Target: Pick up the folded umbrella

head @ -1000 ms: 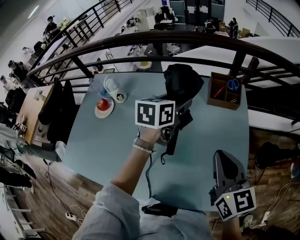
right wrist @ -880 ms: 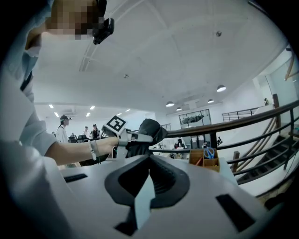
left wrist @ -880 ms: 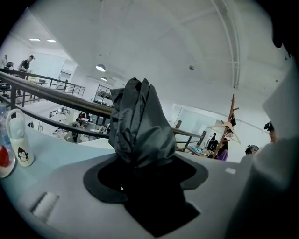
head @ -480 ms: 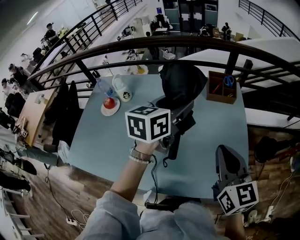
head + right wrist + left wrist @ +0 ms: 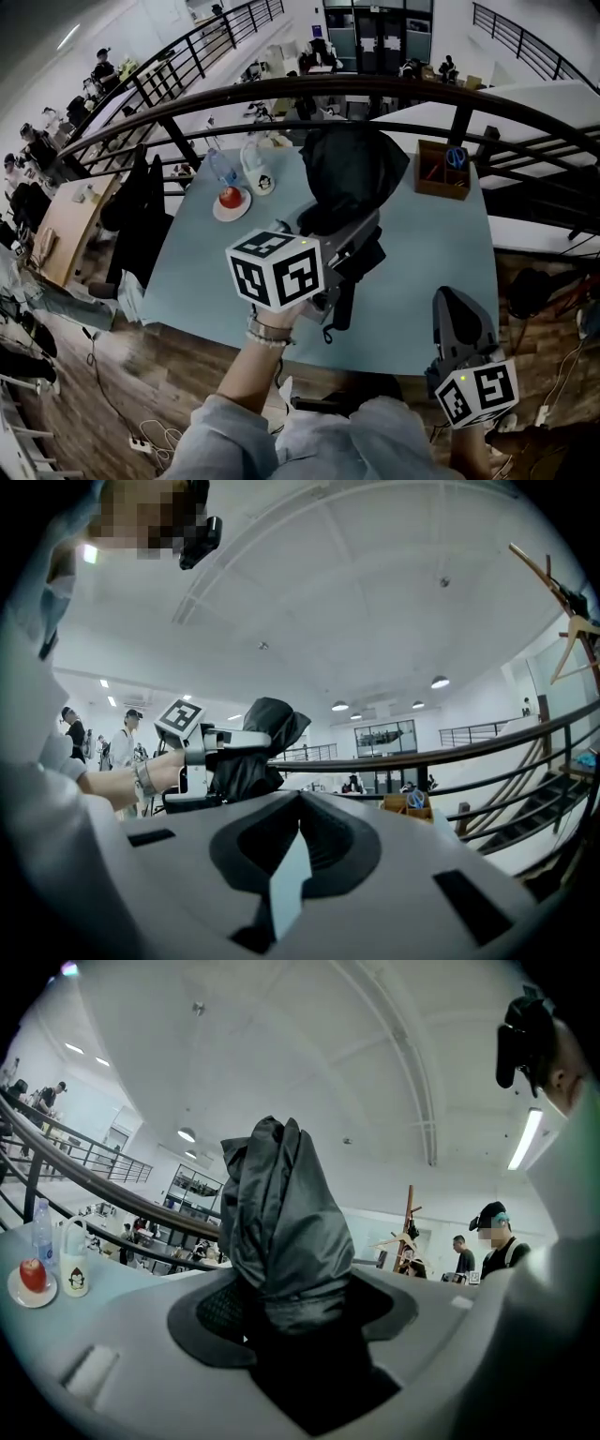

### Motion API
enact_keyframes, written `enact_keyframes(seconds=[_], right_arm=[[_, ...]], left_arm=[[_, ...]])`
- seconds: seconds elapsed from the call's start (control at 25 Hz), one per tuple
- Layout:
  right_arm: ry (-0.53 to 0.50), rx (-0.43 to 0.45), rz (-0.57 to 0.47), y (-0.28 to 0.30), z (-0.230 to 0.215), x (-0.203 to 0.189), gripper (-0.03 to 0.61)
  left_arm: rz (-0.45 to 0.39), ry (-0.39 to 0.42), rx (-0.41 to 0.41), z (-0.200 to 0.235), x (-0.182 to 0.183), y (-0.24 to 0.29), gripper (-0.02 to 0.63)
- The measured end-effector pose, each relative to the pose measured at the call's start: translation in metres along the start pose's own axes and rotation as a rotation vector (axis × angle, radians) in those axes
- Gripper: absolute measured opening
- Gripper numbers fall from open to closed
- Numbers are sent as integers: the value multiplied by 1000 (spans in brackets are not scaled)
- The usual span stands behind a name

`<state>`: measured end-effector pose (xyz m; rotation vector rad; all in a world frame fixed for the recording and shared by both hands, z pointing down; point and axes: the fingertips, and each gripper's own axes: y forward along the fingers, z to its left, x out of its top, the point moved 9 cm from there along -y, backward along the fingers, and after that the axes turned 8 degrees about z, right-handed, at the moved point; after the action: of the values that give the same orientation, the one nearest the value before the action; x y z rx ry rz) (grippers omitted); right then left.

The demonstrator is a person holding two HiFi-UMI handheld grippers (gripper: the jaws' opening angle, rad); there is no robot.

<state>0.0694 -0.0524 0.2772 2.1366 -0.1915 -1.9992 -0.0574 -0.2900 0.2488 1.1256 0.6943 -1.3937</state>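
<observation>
The folded umbrella [image 5: 352,173] is a black bundle of gathered fabric, held up above the pale blue table [image 5: 422,253]. My left gripper [image 5: 345,228] is shut on its lower part, and a strap dangles below. In the left gripper view the umbrella [image 5: 281,1232] stands upright, clamped between the jaws of the left gripper [image 5: 281,1312]. My right gripper [image 5: 453,314] is at the lower right by the table's near edge, shut with nothing in it. In the right gripper view the umbrella [image 5: 253,752] shows at left, beyond the right gripper [image 5: 298,841].
A plate with a red apple [image 5: 230,200], a white mug [image 5: 260,178] and a bottle [image 5: 222,169] stand at the table's far left. A wooden organiser with scissors [image 5: 442,171] sits at the far right. A dark railing [image 5: 375,89] runs behind the table.
My left gripper has lifted the umbrella higher and drawn it left, toward me. The right gripper has stayed in about the same place.
</observation>
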Motion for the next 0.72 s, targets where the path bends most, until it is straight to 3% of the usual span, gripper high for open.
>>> enact_keyframes(seconds=[0.36, 0.72], right_arm=[[-22, -18, -28, -27, 37, -1, 0], [-27, -37, -38, -44, 41, 2, -2]], left_arm=[[-63, 17, -42, -29, -13, -56, 290], [-97, 29, -63, -54, -25, -81, 288]])
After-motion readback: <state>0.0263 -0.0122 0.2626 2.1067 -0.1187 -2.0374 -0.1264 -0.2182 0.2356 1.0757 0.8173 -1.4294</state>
